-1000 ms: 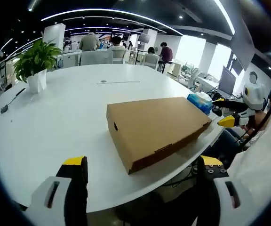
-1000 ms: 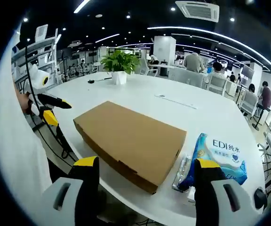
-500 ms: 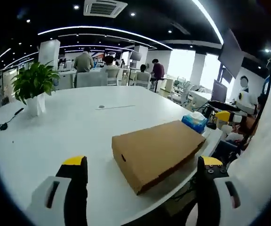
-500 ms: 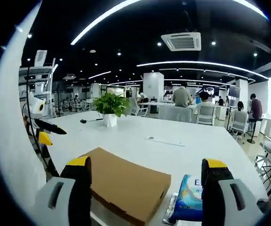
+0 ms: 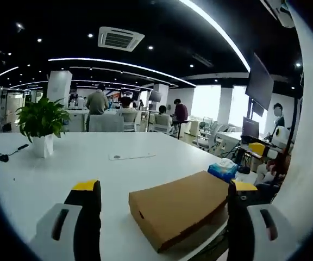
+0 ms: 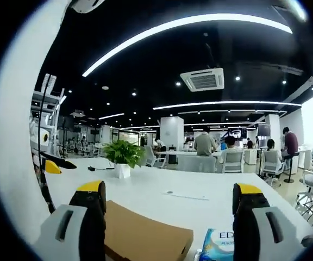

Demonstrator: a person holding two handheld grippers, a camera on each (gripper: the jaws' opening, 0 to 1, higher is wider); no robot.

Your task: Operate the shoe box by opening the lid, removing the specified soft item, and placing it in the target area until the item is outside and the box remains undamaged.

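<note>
A flat brown cardboard shoe box (image 5: 178, 206) lies closed on the white table (image 5: 64, 174) near its front edge. In the right gripper view the same box (image 6: 145, 242) sits low between the jaws. My left gripper (image 5: 161, 215) is open, its yellow-tipped jaws standing wide on either side of the box and short of it. My right gripper (image 6: 168, 217) is open too, raised above the box with nothing between its jaws. A blue wet-wipes pack (image 6: 219, 244) lies beside the box, also seen as a blue pack (image 5: 223, 170) past its far end.
A potted green plant (image 5: 41, 128) stands far left on the table, with a black cable (image 5: 10, 153) near it. A flat white strip (image 5: 129, 156) lies mid-table. Several people sit at desks (image 5: 124, 111) behind. The other hand-held gripper (image 6: 53, 166) shows at the left edge.
Both cameras have tilted up and pulled back, so the box now sits lower and smaller in each view. The box and the wipes pack have not moved. Both grippers stay open.
</note>
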